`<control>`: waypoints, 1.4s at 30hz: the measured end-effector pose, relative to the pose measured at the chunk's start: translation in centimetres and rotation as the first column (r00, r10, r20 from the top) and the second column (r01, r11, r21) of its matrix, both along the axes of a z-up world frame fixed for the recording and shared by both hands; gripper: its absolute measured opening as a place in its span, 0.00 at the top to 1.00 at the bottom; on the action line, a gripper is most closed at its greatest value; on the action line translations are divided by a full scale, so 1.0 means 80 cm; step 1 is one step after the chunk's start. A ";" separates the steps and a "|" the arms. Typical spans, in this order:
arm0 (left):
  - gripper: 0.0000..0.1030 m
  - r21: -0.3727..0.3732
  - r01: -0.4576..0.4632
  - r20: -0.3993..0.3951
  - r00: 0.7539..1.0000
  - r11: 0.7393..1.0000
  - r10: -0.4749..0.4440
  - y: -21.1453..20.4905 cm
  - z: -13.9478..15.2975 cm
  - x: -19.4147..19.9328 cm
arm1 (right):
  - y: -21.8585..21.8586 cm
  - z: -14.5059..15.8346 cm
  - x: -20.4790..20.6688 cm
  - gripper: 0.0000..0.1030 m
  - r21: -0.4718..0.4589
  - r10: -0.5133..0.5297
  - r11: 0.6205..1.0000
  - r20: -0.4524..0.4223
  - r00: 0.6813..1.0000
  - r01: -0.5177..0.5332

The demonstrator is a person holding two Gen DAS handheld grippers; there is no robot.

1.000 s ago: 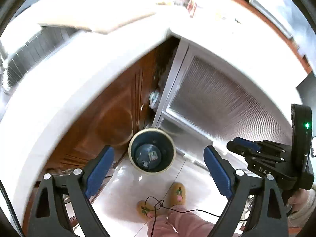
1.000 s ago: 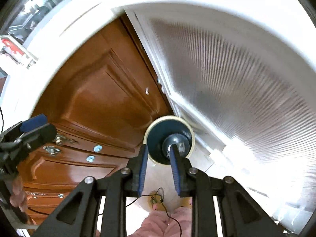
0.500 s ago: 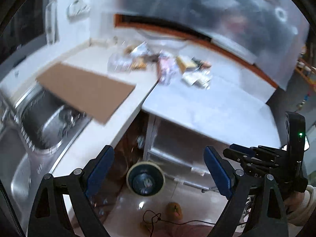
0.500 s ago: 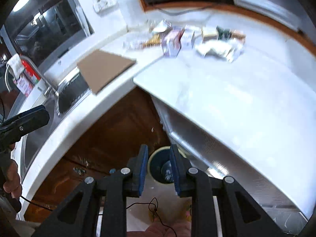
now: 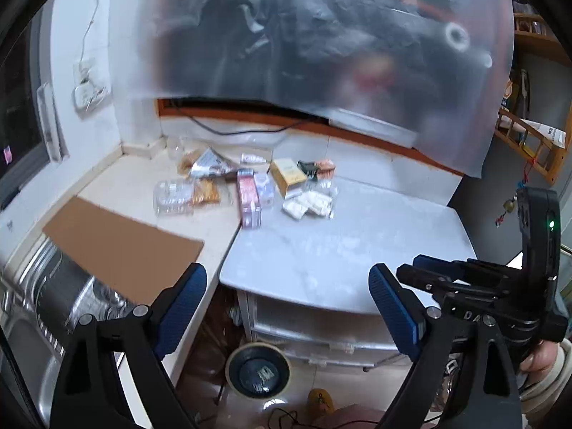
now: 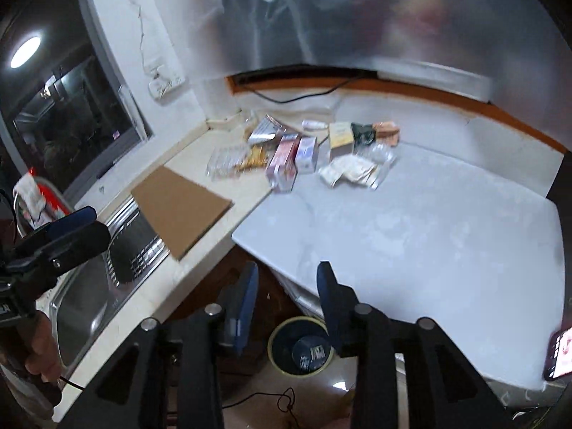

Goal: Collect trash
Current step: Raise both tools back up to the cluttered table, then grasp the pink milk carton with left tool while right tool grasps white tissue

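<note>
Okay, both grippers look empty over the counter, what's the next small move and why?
Probably reach the right gripper forward to the pink carton at the near edge of the litter pile. Both grippers are open and empty, and the round bin on the floor already holds something.

Both fisheye views curve strongly at their dark edges, look softly motion-blurred, and show a round ceiling light (image 6: 25, 52) reflected in the dark window.
</note>
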State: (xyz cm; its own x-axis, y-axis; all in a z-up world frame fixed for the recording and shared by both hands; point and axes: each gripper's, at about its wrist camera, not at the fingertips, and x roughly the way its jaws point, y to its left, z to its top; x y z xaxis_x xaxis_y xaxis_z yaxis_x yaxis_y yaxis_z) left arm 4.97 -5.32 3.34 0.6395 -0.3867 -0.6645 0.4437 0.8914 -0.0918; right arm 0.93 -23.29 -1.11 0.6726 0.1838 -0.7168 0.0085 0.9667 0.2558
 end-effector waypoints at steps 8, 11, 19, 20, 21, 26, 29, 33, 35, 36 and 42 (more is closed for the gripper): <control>0.12 0.045 0.005 -0.036 0.999 0.999 -0.004 -0.047 -0.004 0.082 | -0.060 0.016 0.079 0.64 0.023 0.022 1.000 -0.012 1.000 -0.021; 0.12 0.071 -0.012 -0.072 0.997 0.997 0.017 -0.061 -0.017 0.124 | -0.085 0.005 0.125 0.63 0.034 0.042 0.999 -0.034 0.999 -0.040; 0.12 0.112 -0.080 -0.220 0.970 0.991 0.103 -0.095 -0.074 0.255 | -0.139 -0.046 0.239 0.62 0.120 0.081 0.991 -0.142 0.987 -0.065; 0.12 0.122 -0.086 -0.228 0.967 0.989 0.112 -0.098 -0.082 0.267 | -0.144 -0.055 0.254 0.62 0.129 0.093 0.989 -0.154 0.984 -0.074; 0.12 0.131 -0.091 -0.234 0.965 0.987 0.120 -0.100 -0.088 0.277 | -0.146 -0.063 0.269 0.62 0.129 0.103 0.988 -0.167 0.981 -0.082; 0.17 0.175 -0.114 -0.303 0.939 0.978 0.164 -0.111 -0.131 0.330 | -0.151 -0.102 0.327 0.62 0.150 0.150 0.982 -0.232 0.961 -0.117; 0.19 0.199 -0.115 -0.340 0.923 0.973 0.179 -0.119 -0.155 0.353 | -0.145 -0.123 0.350 0.62 0.162 0.184 0.976 -0.265 0.946 -0.145; 0.20 0.225 -0.112 -0.370 0.909 0.968 0.191 -0.129 -0.178 0.377 | -0.140 -0.153 0.374 0.62 0.172 0.226 0.969 -0.314 0.922 -0.179; 0.21 0.233 -0.112 -0.384 0.902 0.966 0.197 -0.132 -0.189 0.386 | -0.139 -0.165 0.380 0.62 0.178 0.241 0.965 -0.334 0.911 -0.190; 0.21 0.236 -0.113 -0.391 0.898 0.965 0.200 -0.133 -0.194 0.390 | -0.140 -0.168 0.381 0.62 0.174 0.245 0.965 -0.335 0.910 -0.196; 0.31 0.256 -0.111 -0.451 0.865 0.960 0.220 -0.135 -0.229 0.411 | -0.142 -0.178 0.390 0.58 0.162 0.274 0.959 -0.326 0.905 -0.232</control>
State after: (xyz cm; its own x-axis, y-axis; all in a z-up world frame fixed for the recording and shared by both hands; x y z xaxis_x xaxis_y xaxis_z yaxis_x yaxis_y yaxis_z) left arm 37.83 -16.12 -14.96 0.2704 -0.1165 -0.9557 0.2403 0.9694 -0.0502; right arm 32.17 -34.68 -15.37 0.3095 0.4115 -0.8573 -0.1253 0.9113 0.3922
